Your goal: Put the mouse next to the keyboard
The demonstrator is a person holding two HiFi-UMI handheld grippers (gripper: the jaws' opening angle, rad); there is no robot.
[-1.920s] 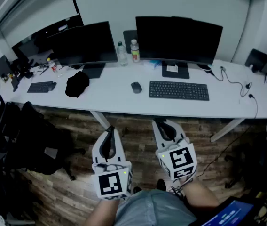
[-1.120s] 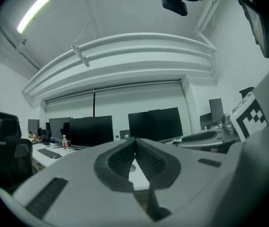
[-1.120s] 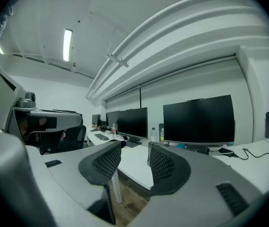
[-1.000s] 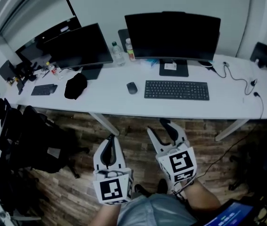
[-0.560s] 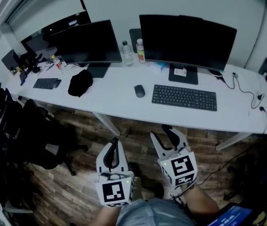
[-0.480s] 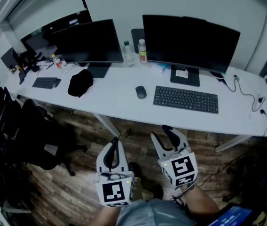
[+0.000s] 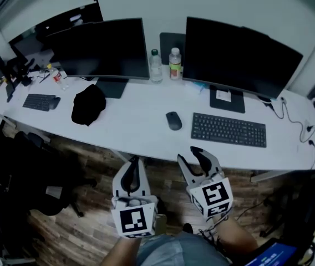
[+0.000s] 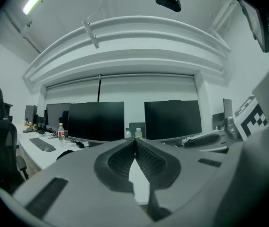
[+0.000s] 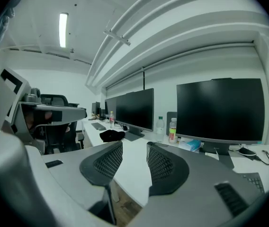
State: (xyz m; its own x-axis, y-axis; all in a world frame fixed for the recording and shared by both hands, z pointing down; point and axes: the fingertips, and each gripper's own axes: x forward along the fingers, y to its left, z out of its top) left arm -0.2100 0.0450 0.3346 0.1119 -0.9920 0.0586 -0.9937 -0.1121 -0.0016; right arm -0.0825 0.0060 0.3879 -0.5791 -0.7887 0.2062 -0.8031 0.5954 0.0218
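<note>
A dark mouse lies on the white desk, a short gap to the left of the black keyboard. Both grippers hang low over the wooden floor, in front of the desk's near edge and well short of the mouse. My left gripper is shut with its pads meeting tip to tip and nothing in them. My right gripper stands open with a clear gap between its ribbed pads, holding nothing. The right gripper view does not show the mouse.
Two black monitors stand at the back with two bottles between them. A black cap and a small keyboard lie to the left. Cables trail at the right. Office chairs stand at lower left.
The head view has drawn nearer to the desk, which now looks larger. Both grippers stay low in front of it. The mouse and keyboard have not moved on the desk.
</note>
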